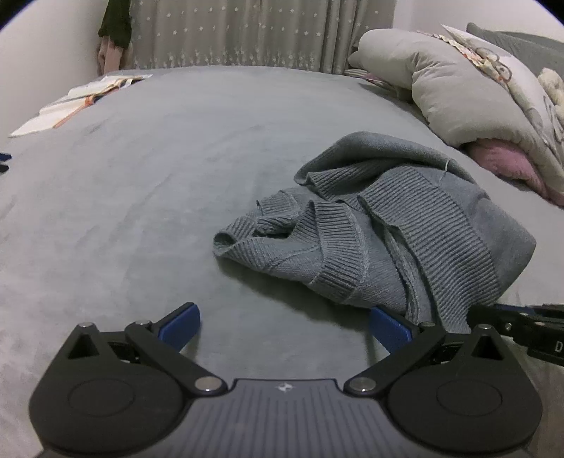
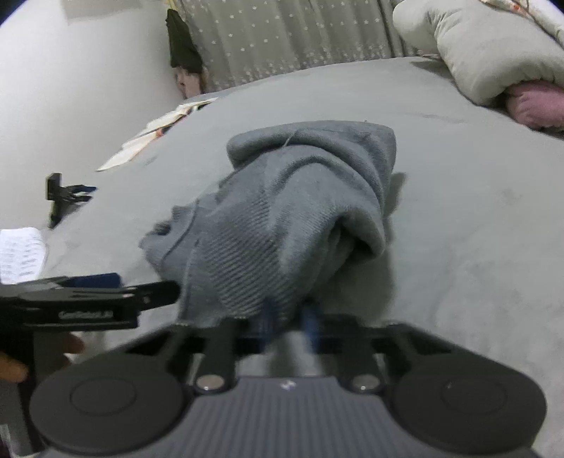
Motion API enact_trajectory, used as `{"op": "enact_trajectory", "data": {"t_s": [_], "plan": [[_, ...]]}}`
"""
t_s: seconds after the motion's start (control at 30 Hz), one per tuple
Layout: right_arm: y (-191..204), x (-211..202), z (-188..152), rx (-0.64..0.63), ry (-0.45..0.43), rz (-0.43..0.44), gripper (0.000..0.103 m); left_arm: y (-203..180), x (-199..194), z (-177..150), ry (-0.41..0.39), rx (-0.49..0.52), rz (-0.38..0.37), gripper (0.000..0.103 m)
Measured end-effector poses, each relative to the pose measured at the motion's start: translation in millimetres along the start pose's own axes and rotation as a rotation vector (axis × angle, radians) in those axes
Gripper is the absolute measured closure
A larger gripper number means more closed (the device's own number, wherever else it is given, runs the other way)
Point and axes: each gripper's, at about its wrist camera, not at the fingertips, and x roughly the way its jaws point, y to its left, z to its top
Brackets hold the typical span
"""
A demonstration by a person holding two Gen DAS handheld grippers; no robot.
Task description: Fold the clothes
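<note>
A grey knitted sweater [image 1: 380,225] lies crumpled on the grey bed [image 1: 176,176], right of centre in the left wrist view. My left gripper [image 1: 285,326] is open and empty, its blue fingers spread just in front of the sweater's near edge. In the right wrist view the sweater [image 2: 282,218] bunches up directly ahead. My right gripper [image 2: 289,319] is shut on the sweater's near hem, its blue pads pinching the cloth. The left gripper [image 2: 91,292] shows at the left of the right wrist view, close to the sweater's edge.
A bunched pale quilt [image 1: 458,91] with a pink pillow [image 1: 500,162] lies at the bed's far right. Open books or papers [image 1: 74,102] lie at the far left edge. A small black stand [image 2: 60,200] sits on the bed at left. Curtains [image 1: 246,31] hang behind.
</note>
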Motion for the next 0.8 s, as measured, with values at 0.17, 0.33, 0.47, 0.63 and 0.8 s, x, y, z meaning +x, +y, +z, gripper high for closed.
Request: {"op": "enact_trajectory", "data": {"t_s": [0.17,0.33,0.47,0.63,0.8], "plan": [[-4.5,-14.2,4.6,0.009,-0.019,0.005,0.099,3.4,2.1,2.2,0.016,-0.032,-0.021,0.0],[-14.4,-31.6,10.6,0.024,-0.046,-0.023,0.1,5.2,1.9,0.7,0.002,-0.043,-0.035,0.0],[-32.5,-38.4,15.5,0.073,-0.046,-0.139,0.101,5.5,3.1,0.6,-0.012,-0.052,-0.055,0.0],[-47.7,-36.8,16.7,0.08,-0.053,-0.311,0.1,7.0,4.1,1.2,-0.018,-0.067,-0.075,0.0],[-51.2,-36.7,15.4,0.141,-0.051,-0.303,0.066,10.2,4.1,1.6,-0.021,-0.094,-0.088,0.0]]}}
